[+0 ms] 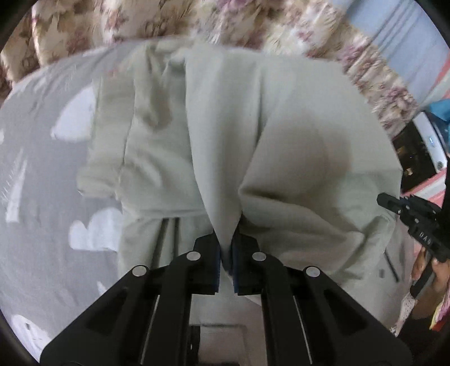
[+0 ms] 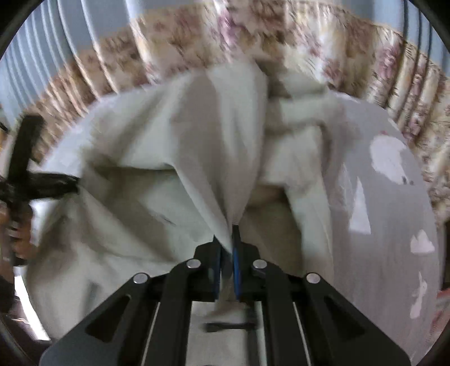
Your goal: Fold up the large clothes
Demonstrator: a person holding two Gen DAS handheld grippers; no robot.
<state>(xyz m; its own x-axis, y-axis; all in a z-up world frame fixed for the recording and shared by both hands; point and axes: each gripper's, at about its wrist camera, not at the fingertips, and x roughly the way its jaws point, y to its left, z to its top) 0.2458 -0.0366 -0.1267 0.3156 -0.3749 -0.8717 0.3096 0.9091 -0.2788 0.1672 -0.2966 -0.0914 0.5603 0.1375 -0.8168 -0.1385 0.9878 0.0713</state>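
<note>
While you hold both grippers over the grey bedsheet (image 1: pixel 42 174), your left gripper (image 1: pixel 226 247) is clamped on a fold of the pale green garment (image 1: pixel 295 135), and your right gripper (image 2: pixel 227 247) pinches another fold, lifting it off the sheet.

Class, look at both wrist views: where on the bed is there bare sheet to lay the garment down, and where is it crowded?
Bare grey cloud-print sheet lies beside the pale garment, bordered at the far edge by the floral curtain; the right wrist view shows this patch too. The middle is crowded: bunched fabric pinched by the left gripper and right gripper.
</note>
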